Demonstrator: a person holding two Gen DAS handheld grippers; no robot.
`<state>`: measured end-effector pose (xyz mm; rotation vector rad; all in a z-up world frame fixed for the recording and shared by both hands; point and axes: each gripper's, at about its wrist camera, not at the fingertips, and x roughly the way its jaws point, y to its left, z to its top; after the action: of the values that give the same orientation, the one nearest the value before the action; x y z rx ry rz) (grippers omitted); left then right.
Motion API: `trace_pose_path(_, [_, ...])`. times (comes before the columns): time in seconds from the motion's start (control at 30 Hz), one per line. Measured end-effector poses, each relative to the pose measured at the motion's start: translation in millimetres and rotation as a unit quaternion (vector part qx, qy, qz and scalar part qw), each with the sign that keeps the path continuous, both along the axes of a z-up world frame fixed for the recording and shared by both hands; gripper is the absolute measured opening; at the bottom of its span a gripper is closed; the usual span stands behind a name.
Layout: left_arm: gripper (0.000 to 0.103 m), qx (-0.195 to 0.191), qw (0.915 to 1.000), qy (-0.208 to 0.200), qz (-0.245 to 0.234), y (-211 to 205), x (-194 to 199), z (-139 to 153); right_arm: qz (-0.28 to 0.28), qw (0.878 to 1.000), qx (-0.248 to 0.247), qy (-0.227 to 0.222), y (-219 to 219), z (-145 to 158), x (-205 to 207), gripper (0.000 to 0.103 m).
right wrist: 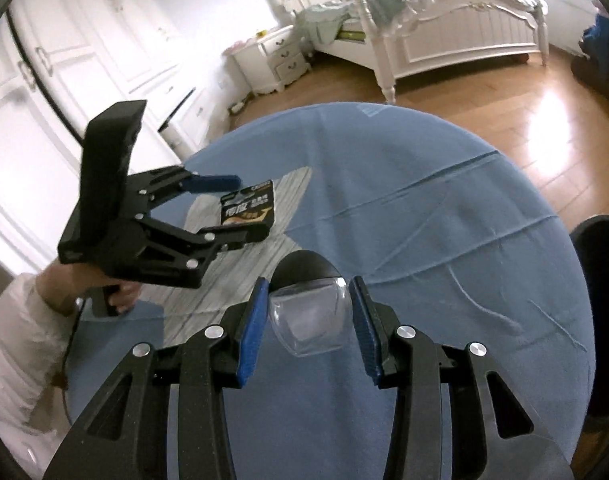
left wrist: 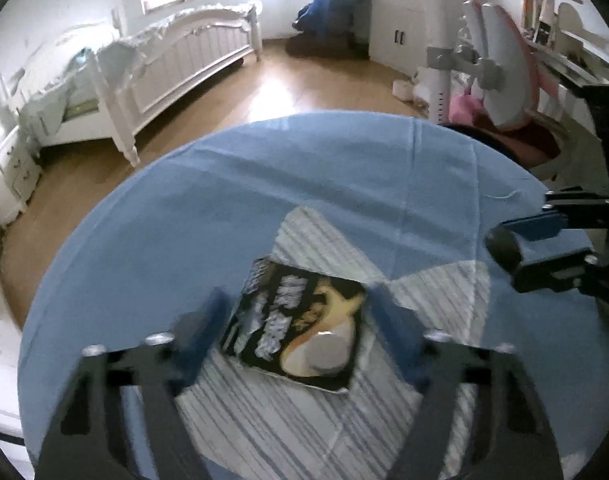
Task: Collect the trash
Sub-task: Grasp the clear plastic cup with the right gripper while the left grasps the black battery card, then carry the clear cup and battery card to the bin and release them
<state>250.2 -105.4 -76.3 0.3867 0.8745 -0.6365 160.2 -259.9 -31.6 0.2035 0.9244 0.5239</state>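
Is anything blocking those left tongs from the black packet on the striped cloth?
Nothing visible. The left tongs are open, one finger on each side of the packet, which lies flat on the striped cloth with no object between.

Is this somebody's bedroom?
Most likely a bedroom, maybe a child's: a white bed with rumpled bedding, a white nightstand, tall white wardrobe doors, and a pink desk chair.
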Motion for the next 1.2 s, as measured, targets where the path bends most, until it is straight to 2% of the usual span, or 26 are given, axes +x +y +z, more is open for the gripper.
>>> trace_pose_path(0.13, [0.059, -0.007, 0.9998, -0.011, 0.012, 3, -8, 2, -0.001, 1.0, 0.015, -0.007, -4, 2, 3, 0.041])
trace_pose_path(0.2, [0.014, -0.024, 0.9994, 0.002, 0.026, 9, -7, 3, -0.001, 1.0, 0.021, -0.011, -6, 4, 2, 0.041])
trace_pose_path(0.3, [0.014, -0.063, 0.9968, 0.021, 0.045, 14, -5, 10, -0.007, 0.999, 0.03, -0.016, -13, 6, -2, 0.041])
trace_pose_path(0.37, [0.016, -0.05, 0.9976, 0.014, 0.045, 9, -8, 12, -0.013, 0.999, 0.037, -0.016, -21, 6, -4, 0.041])
trace_pose_path(0.43, [0.022, -0.04, 0.9981, 0.03, 0.036, 3, -10, 11, -0.014, 0.999, 0.042, -0.014, -28, 5, -4, 0.041])
trace_pose_path(0.47, [0.033, -0.029, 0.9986, 0.031, 0.031, 0, -12, 8, -0.015, 0.999, 0.043, -0.015, -32, 7, -5, 0.041])
trace_pose_path(0.5, [0.064, -0.007, 0.9994, 0.018, 0.029, -4, -16, 6, -0.015, 0.999, 0.042, -0.016, -34, 8, -7, 0.041])
trace_pose_path(0.53, [0.086, 0.007, 0.9995, 0.008, 0.03, -5, -18, 4, -0.014, 0.999, 0.041, -0.016, -35, 10, -7, 0.041])
trace_pose_path(0.57, [0.097, 0.027, 0.9991, -0.019, 0.027, -7, -25, 1, -0.014, 0.999, 0.04, -0.016, -38, 11, -9, 0.041])
trace_pose_path(0.63, [0.098, 0.035, 0.9993, -0.006, 0.009, -7, -26, -6, -0.015, 0.999, 0.04, -0.016, -41, 9, -13, 0.041])
trace_pose_path(0.7, [0.097, 0.007, 0.9998, 0.019, 0.007, -2, -21, -7, -0.017, 0.999, 0.041, -0.015, -41, 8, -16, 0.041])
trace_pose_path(0.73, [0.095, 0.004, 0.9998, 0.018, 0.005, 0, -20, -7, -0.019, 0.999, 0.044, -0.014, -42, 6, -17, 0.041])
trace_pose_path(0.77, [0.088, 0.004, 0.9999, 0.014, 0.0, 0, -20, -6, -0.02, 0.999, 0.047, -0.012, -41, 5, -18, 0.041])
trace_pose_path(0.8, [0.071, -0.001, 1.0, 0.008, -0.004, -1, -22, -5, -0.02, 0.999, 0.048, -0.011, -41, 4, -18, 0.041])
trace_pose_path(0.83, [0.063, -0.006, 0.9999, 0.0, -0.01, -2, -23, -3, -0.02, 0.999, 0.049, -0.011, -40, 4, -17, 0.041])
trace_pose_path(0.87, [0.06, -0.005, 0.9999, 0.0, -0.009, -4, -23, -2, -0.019, 0.999, 0.049, -0.011, -39, 5, -19, 0.041])
trace_pose_path(1.03, [0.055, -0.016, 0.9999, -0.001, -0.001, -9, -27, -2, -0.017, 0.998, 0.051, -0.023, -35, 10, -22, 0.041])
trace_pose_path(1.2, [0.055, -0.067, 0.9978, -0.006, 0.002, -20, -36, 20, -0.038, 0.997, 0.056, -0.041, -54, 20, -21, 0.041])
